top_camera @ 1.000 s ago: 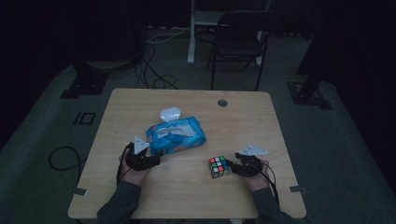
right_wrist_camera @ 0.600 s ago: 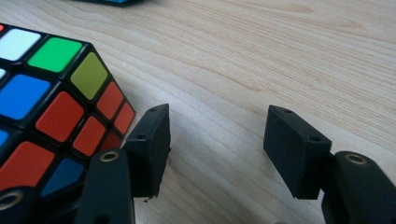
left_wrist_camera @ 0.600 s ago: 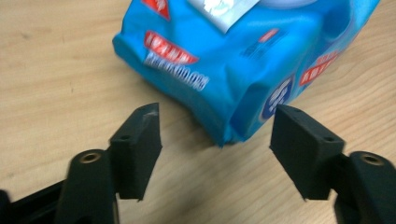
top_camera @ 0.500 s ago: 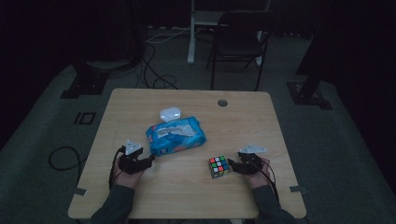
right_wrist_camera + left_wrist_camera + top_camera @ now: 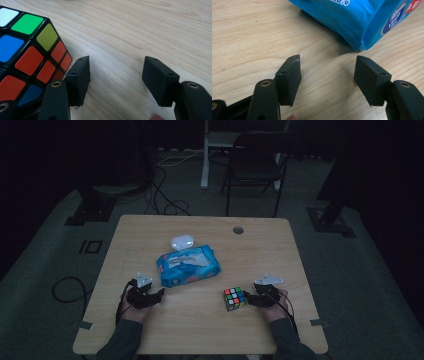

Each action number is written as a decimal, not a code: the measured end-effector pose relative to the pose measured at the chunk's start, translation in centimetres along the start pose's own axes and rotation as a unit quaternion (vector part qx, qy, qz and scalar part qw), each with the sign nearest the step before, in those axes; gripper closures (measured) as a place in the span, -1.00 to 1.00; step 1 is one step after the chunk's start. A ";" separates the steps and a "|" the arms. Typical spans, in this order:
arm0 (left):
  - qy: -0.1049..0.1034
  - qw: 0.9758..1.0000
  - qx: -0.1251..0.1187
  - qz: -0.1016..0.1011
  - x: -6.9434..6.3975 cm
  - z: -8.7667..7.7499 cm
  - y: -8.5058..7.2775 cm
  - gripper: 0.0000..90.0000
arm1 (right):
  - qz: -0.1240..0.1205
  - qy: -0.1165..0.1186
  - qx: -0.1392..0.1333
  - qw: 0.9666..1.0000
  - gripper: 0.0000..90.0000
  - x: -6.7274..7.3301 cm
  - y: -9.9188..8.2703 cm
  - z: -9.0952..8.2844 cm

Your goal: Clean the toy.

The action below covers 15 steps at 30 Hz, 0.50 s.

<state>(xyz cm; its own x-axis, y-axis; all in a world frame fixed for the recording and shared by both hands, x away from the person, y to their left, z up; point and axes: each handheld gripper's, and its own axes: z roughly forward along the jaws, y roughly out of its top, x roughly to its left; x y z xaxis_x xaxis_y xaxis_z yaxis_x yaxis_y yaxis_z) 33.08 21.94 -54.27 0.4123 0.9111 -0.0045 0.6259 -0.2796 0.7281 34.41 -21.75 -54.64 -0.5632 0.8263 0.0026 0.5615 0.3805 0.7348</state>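
Note:
A blue wipes pack [image 5: 189, 266] lies mid-table, its near corner [image 5: 359, 20] just beyond my left gripper. My left gripper [image 5: 159, 293] rests low on the wood at the pack's near-left. Its jaws [image 5: 328, 72] have just been closing a little and stand open over bare wood. A colour cube [image 5: 234, 298] sits near the front right. My right gripper [image 5: 248, 296] points at it from the right. Its jaws [image 5: 116, 72] have just been opening with nothing between them. The cube [image 5: 27, 50] stands just outside the left jaw in the right gripper view.
A small white rounded case [image 5: 182, 241] lies behind the pack. The wooden table [image 5: 260, 250] has a cable hole [image 5: 238, 229] near its far edge. A chair [image 5: 255, 165] and stands are on the floor beyond.
My left gripper has drawn back from the pack toward the near-left and sunk to the table. The right hand and the cube have stayed put.

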 end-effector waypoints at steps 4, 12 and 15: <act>0.002 1.000 -0.005 0.011 0.0 0.0 -0.2 -0.14 | 0.000 0.000 0.000 1.000 -0.13 0.0 0.0 0.0; 0.009 1.000 0.004 0.005 0.1 0.0 0.0 -0.20 | 0.000 0.000 -0.002 1.000 -0.14 0.1 -0.1 0.0; 0.008 1.000 0.022 0.000 0.1 -0.1 0.4 -0.19 | 0.000 0.000 -0.002 1.000 -0.14 0.0 -0.1 0.0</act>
<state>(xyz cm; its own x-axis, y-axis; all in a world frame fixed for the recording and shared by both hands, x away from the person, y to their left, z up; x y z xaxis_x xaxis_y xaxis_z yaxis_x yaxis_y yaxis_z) 33.31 21.91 -53.90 0.4019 0.9157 0.0062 0.6547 -0.2921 0.6972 34.30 -21.77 -54.68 -0.5625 0.8268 0.0030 0.5601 0.3783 0.7370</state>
